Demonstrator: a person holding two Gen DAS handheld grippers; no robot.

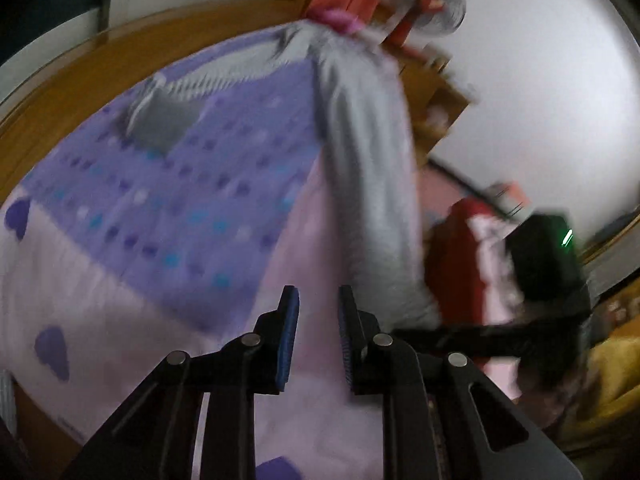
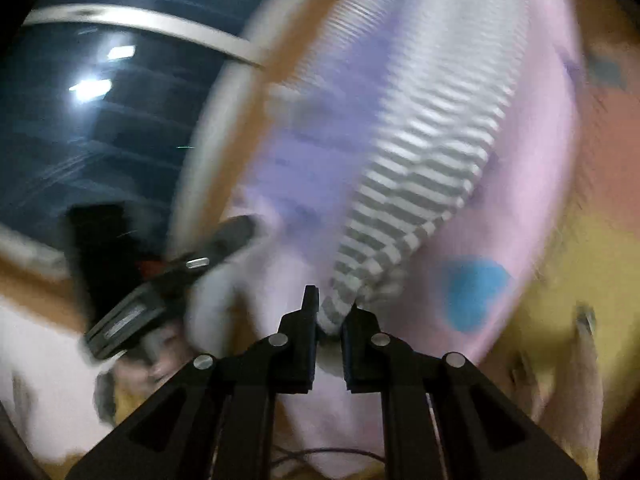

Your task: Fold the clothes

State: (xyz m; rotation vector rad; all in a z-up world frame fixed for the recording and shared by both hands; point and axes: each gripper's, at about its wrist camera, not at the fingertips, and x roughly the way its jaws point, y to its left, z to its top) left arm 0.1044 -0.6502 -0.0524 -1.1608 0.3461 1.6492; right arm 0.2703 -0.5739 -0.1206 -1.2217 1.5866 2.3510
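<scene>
On the bed (image 1: 100,280), motion blur smears nearly everything. The left tongs (image 1: 318,320) grip nothing, their blue pads nearly together and clear of the pink-and-purple sheet. The right tongs (image 2: 330,312) are clenched on a corner of the grey striped garment (image 2: 404,208), which trails away from them across the sheet.

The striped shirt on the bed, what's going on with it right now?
A person with a handheld gripper in each hand is folding it. The right gripper is shut on a corner of the grey-and-white striped garment, lifting it off the pink and purple bedspread. The left gripper has nothing between its blue pads, which stand slightly apart. The views are blurred, so the fold itself looks unfinished.
</scene>
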